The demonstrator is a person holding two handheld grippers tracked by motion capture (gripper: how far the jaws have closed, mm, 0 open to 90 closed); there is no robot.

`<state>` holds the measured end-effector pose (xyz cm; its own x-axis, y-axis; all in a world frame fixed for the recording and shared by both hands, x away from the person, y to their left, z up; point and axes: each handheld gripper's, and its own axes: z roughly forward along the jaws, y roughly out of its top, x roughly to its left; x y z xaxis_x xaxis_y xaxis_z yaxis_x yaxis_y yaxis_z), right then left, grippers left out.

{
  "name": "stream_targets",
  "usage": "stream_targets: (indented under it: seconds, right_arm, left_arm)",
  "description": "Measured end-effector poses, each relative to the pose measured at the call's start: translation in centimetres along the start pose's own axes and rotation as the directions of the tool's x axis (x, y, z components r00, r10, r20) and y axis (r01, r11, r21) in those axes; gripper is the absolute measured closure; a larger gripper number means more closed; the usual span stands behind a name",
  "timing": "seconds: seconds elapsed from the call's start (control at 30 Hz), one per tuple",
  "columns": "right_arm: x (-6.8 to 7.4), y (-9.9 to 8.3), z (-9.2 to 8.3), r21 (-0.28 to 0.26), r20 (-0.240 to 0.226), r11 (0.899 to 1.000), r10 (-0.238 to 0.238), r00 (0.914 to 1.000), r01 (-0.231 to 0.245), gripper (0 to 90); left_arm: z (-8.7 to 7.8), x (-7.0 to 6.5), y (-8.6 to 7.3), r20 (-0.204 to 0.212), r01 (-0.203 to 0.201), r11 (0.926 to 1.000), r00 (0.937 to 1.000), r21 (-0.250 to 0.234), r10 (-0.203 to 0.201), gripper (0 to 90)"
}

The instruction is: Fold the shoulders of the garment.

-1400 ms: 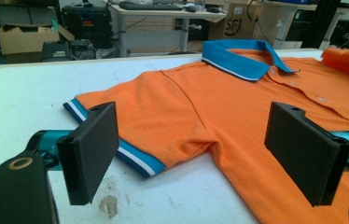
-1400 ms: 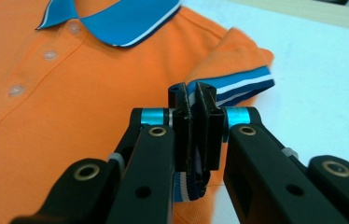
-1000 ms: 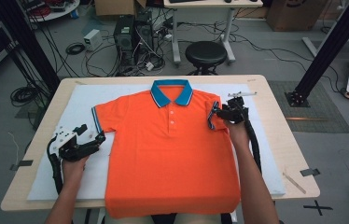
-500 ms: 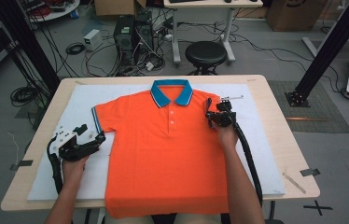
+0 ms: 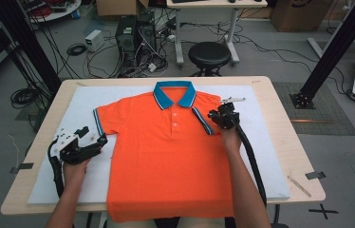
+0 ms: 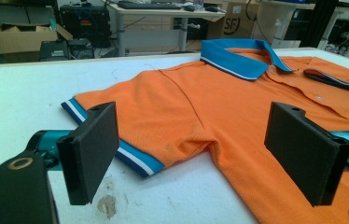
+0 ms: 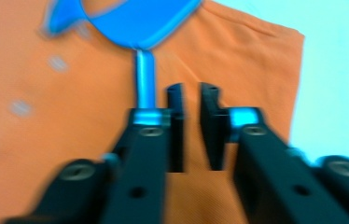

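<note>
Polo shirt (image 5: 171, 156) (folded sleeve (image 5: 203, 119)) lies flat on white mat (image 5: 261, 142).

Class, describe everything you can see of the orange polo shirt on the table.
The orange polo shirt lies flat, front up, on a white mat, its hem hanging over the near table edge. It looks like knit cotton, with a blue collar, white buttons and blue-white striped cuffs. One sleeve is folded across the chest, where the right gripper sits, jaws nearly shut. The other sleeve lies spread flat.
</note>
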<state>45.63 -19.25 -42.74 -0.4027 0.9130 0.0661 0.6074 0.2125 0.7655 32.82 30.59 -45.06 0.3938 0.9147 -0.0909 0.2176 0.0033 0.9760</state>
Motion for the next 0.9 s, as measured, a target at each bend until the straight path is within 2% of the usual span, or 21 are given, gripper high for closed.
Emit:
stream_targets:
  seconds: [0.03,0.1,0.17,0.23,0.3,0.33,0.37,0.5,0.53,0.57,0.6,0.63,0.73,0.77,0.8,0.9]
  right_arm:
    - [0.3,-0.3,0.5,0.053,-0.012,0.997,-0.046,0.9989,0.047,87.8]
    - [0.5,-0.4,0.7,0.071,-0.026,0.996,-0.058,0.9980,0.059,87.7]
    - [0.8,-0.7,1.1,0.087,-0.078,0.993,-0.067,0.9947,0.074,87.3]
    - [0.9,-0.8,1.3,0.090,-0.099,0.993,-0.067,0.9928,0.075,81.7]
    - [0.7,-0.8,0.8,0.049,-0.104,0.998,-0.043,0.9936,0.048,76.0]
    - [0.3,-0.9,-0.3,-0.001,-0.086,0.999,-0.036,0.9956,0.036,65.2]
    - [0.3,-0.9,-0.3,-0.001,-0.086,0.999,-0.036,0.9956,0.036,65.2]
    - [-0.9,-1.7,-3.2,-0.064,-0.022,0.997,-0.047,0.9987,0.046,45.8]
    - [-1.6,-2.5,-4.7,-0.081,0.013,0.995,-0.049,0.9987,0.050,37.1]
    - [-1.6,-2.5,-4.7,-0.081,0.013,0.995,-0.049,0.9987,0.050,37.1]
    - [-2.8,-3.5,-6.1,-0.108,0.014,0.994,-0.033,0.9994,0.034,30.8]
    - [-2.8,-3.5,-6.1,-0.108,0.014,0.994,-0.033,0.9994,0.034,30.8]
    - [-4.5,-5.4,-8.3,-0.142,0.054,0.990,-0.010,0.9985,0.017,22.5]
    - [-4.5,-5.4,-8.3,-0.142,0.054,0.990,-0.010,0.9985,0.017,22.5]
    - [-5.2,-6.2,-9.0,-0.140,0.049,0.990,-0.011,0.9987,0.018,21.9]
    - [-5.9,-7.2,-9.7,-0.144,0.046,0.989,-0.009,0.9989,0.016,21.5]
  left_arm:
    - [0.0,0.0,0.0,-0.002,0.002,1.0000,1.0000,0.000,-0.002,17.8]
    - [0.0,0.0,0.0,-0.002,0.002,1.0000,1.0000,-0.001,-0.002,17.8]
    - [0.0,0.0,0.0,-0.002,0.001,1.0000,1.0000,0.000,-0.001,17.8]
    - [0.0,0.0,0.0,-0.001,-0.002,1.0000,1.0000,0.001,0.002,17.8]
    - [0.0,0.0,0.0,0.002,-0.003,1.0000,1.0000,-0.001,0.003,17.8]
    - [-0.1,0.0,0.0,0.003,-0.002,1.0000,1.0000,-0.004,0.002,17.8]
    - [-0.1,0.0,0.0,0.001,0.004,1.0000,1.0000,-0.006,-0.004,17.8]
    - [0.2,0.2,0.2,-0.002,0.032,0.9993,0.9995,0.020,-0.032,18.1]
    - [0.6,0.5,0.4,0.022,0.048,0.9979,0.9985,0.043,-0.049,18.1]
    - [0.6,0.5,0.4,0.022,0.048,0.9979,0.9985,0.043,-0.049,18.1]
    - [0.8,0.8,1.0,0.016,0.053,0.9978,0.9984,0.041,-0.054,18.1]
    - [0.8,0.8,1.0,0.016,0.053,0.9978,0.9984,0.041,-0.054,18.1]
    - [1.5,1.7,2.2,0.014,0.073,0.9956,0.9972,0.060,-0.074,18.1]
    - [1.7,2.0,2.8,0.015,0.078,0.9950,0.9968,0.063,-0.079,18.1]
    - [2.0,2.3,3.4,0.019,0.081,0.9943,0.9964,0.070,-0.083,18.0]
    - [2.7,2.9,5.4,0.026,0.063,0.9954,0.9976,0.073,-0.065,18.0]
